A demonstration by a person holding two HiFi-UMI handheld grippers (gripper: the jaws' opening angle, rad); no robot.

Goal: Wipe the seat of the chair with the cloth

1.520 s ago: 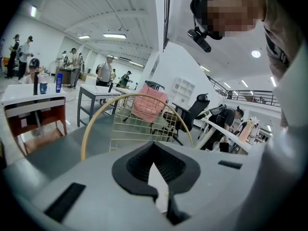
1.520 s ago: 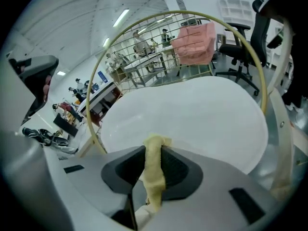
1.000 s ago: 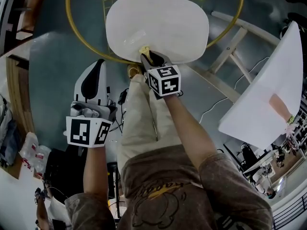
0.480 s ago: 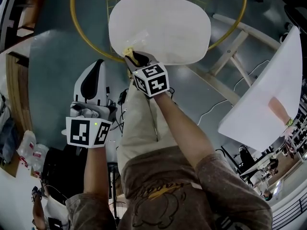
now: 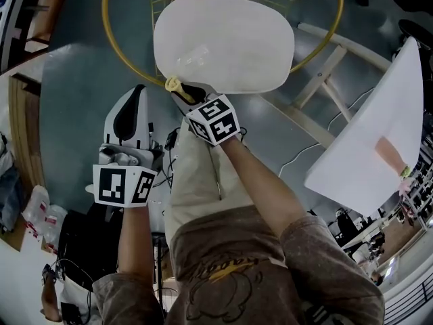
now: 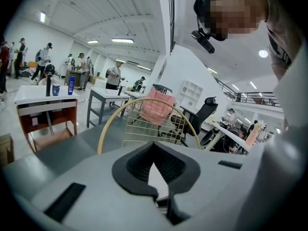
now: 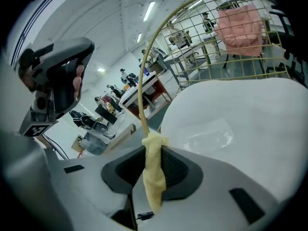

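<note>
**Cloth at the near-left edge of the seat**

Head view: the right gripper is closed on a small yellow cloth. It holds the cloth at the near-left edge of the pale chair seat, where the gold hoop of the chair frame runs close beside the seat. The cloth overlaps the hoop line, and I cannot tell if it touches the seat. The rest of the seat lies bare out to its far and right edges. The left gripper hangs off the seat, near its left edge, over grey floor that is open on that side. To the right of the seat, pale wooden bars and a tilted white board stand close.

Left gripper view: the left gripper has its pads drawn together at the tips, with nothing held. Ahead are the gold hoop and the wire-grid back.

Right gripper view: the cloth is pinched between the dark pads of the right gripper, bunched into a narrow strip whose top pokes out past them. The seat fills the right side, with a glossy patch near its left edge. The hoop rises directly from the cloth's tip. The left gripper shows at upper left, well apart.
</note>
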